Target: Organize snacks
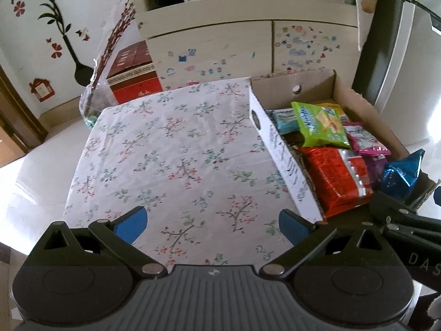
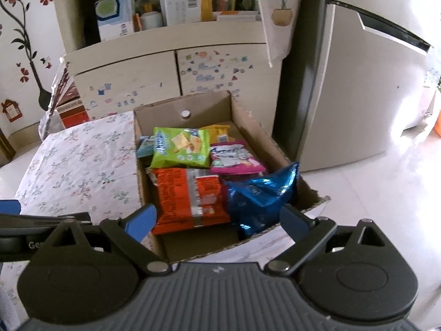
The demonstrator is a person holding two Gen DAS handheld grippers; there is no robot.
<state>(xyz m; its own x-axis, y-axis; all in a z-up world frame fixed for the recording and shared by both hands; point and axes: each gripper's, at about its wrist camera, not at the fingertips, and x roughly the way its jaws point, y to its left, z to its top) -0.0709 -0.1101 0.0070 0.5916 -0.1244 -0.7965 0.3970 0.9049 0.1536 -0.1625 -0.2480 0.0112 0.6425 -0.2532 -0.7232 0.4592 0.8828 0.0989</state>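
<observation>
The left gripper (image 1: 213, 224) is spread wide and empty, at the bottom centre of its view above the floral tablecloth (image 1: 171, 149). The right gripper (image 2: 217, 222) is likewise spread wide and empty, at the lower centre of its view over the near end of the cardboard box (image 2: 248, 115). The box sits at the right of the cloth and contains the snacks: a green packet (image 2: 179, 147), an orange packet (image 2: 190, 195), a pink packet (image 2: 234, 157) and a blue foil packet (image 2: 261, 195) leaning at the near right corner.
</observation>
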